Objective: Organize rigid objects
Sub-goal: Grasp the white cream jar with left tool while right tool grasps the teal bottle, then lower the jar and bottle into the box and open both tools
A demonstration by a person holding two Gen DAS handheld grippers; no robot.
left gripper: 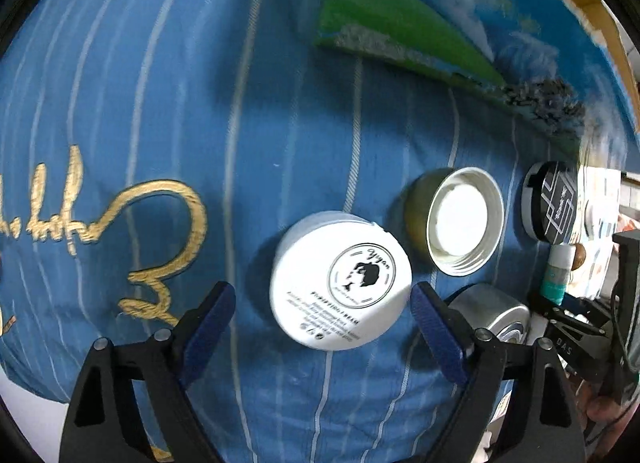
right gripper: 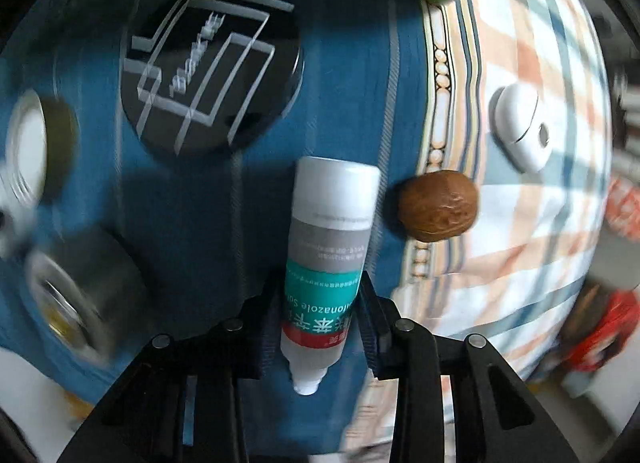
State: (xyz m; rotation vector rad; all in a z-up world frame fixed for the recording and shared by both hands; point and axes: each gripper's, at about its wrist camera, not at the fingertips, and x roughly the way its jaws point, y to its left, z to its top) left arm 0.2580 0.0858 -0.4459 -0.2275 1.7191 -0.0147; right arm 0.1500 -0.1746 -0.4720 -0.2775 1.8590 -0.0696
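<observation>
I am looking down on a blue striped cloth (left gripper: 168, 75) that is covering the surface, with a green box (left gripper: 400, 31) lying beyond my jaws. My left gripper (left gripper: 322, 305) is standing with its jaws apart around the white cream jar (left gripper: 340, 279), the right pad at its rim and the left pad clear of it. My right gripper (right gripper: 320, 303) is clamping its jaws on the small white bottle (right gripper: 328, 247). Just right of that bottle a walnut (right gripper: 438, 205) is lying, and ahead to the left a black round lid (right gripper: 212, 71) is resting.
</observation>
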